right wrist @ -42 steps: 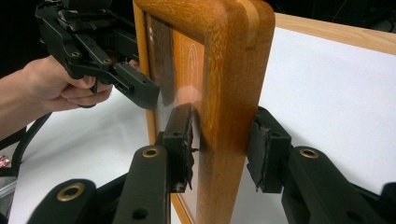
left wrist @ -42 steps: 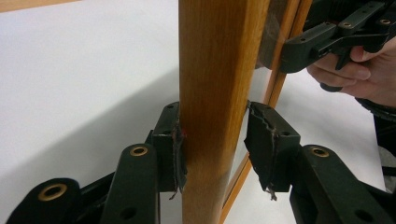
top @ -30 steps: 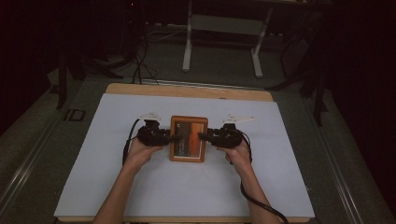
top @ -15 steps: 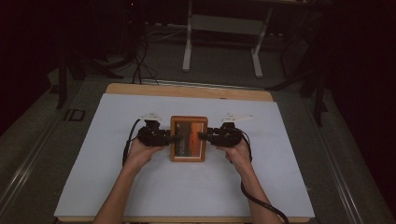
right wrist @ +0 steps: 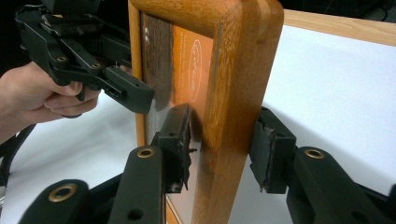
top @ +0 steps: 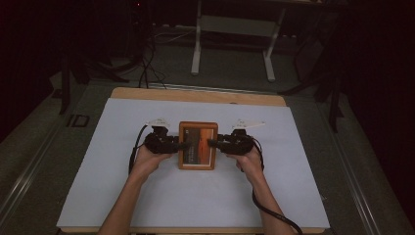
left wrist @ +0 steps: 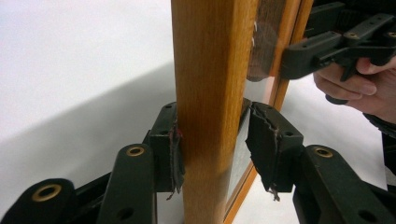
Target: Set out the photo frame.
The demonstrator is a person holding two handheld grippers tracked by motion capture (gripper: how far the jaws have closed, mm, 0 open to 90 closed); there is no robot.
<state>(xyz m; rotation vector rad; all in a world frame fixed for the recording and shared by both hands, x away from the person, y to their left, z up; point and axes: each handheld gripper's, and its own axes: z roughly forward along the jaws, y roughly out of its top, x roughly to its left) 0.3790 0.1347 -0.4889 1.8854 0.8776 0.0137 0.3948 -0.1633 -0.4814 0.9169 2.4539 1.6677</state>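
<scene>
On the far left of the counter [top: 112,196], which is covered with a white sheet, our left hand [top: 147,164] holds the left tool [top: 183,145]. In the left gripper view its jaws straddle the left rail of the wooden picture frame [top: 197,145]: one torn pad [left wrist: 173,154] lies against the outer face of the wood, the other stands just off the glass, so we cannot tell whether the tool is truly clenched on the rail.

The frame sits in the middle of the counter, between the two tools, its long axis running away from us toward the far edge. It holds a print behind glass, dark brown on one part and orange on the other. White writing crosses the orange area [right wrist: 194,65], but it is too small and blurred for us to read.

To the right, the right tool [top: 211,143], held in our right hand [top: 250,164], straddles the right rail. In the right gripper view one pad [right wrist: 180,140] touches the glass side, while the other pad [right wrist: 268,154] stands slightly apart from the outer wood, so here too we cannot tell whether the grip is closed.
</scene>
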